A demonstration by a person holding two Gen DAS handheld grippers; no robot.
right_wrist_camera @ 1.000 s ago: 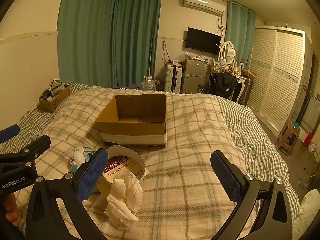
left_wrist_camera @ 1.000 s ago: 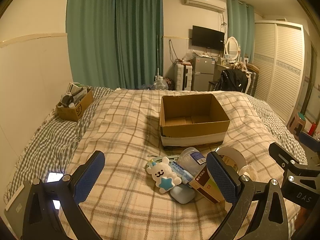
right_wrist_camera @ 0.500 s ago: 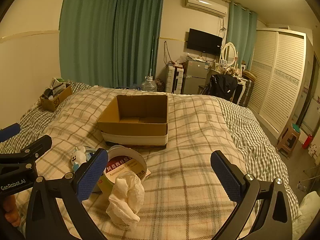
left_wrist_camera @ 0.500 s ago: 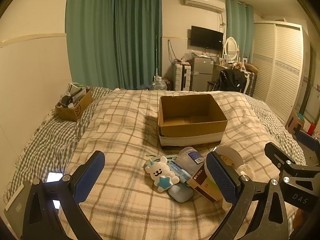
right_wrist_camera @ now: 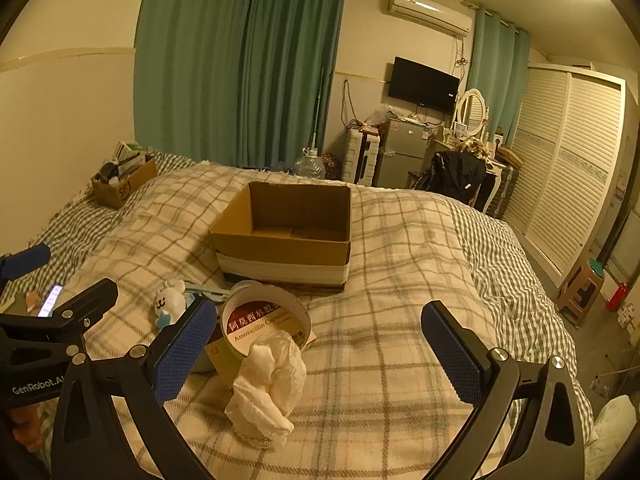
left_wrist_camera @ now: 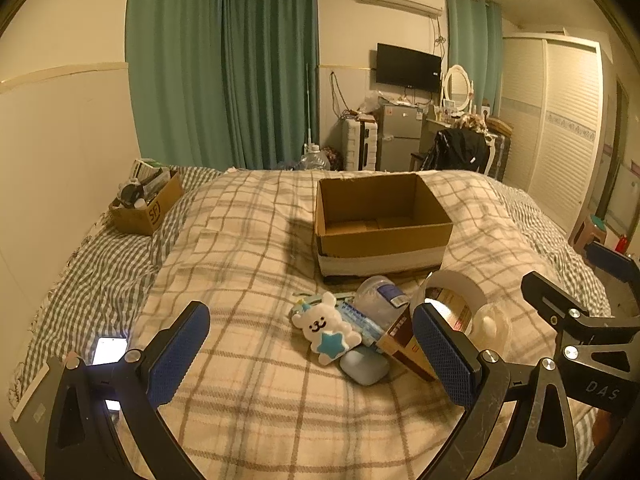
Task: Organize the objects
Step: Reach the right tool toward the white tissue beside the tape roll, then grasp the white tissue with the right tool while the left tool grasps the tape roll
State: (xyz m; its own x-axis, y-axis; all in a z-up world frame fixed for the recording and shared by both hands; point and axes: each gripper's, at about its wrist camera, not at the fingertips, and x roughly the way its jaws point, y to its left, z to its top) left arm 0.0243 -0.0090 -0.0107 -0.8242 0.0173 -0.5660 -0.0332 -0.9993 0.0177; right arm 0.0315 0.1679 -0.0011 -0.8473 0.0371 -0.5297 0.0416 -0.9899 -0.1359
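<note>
Looking along the left hand-held gripper point(left_wrist_camera: 312, 344), its jaws stand wide open and empty over the bed point(left_wrist_camera: 248, 240), with the bear toy point(left_wrist_camera: 324, 330), a plastic bottle point(left_wrist_camera: 378, 298), a blue case point(left_wrist_camera: 364, 368) and a medicine box point(left_wrist_camera: 400, 338) heaped just in front of the open cardboard box point(left_wrist_camera: 380, 224). From the right hand-held gripper point(right_wrist_camera: 320, 344), also spread wide and holding nothing, the tape roll point(right_wrist_camera: 266, 316) and crumpled white cloth point(right_wrist_camera: 268, 376) lie on that medicine box before the cardboard box. Because the heap overlaps on soft bedding, I judge that closing on one item could drag or topple its neighbours.

A home bedroom: plaid-covered bed point(left_wrist_camera: 256, 264), green curtains point(left_wrist_camera: 224, 64), louvred wardrobe point(right_wrist_camera: 568, 160), wall-mounted TV point(left_wrist_camera: 408, 67).
</note>
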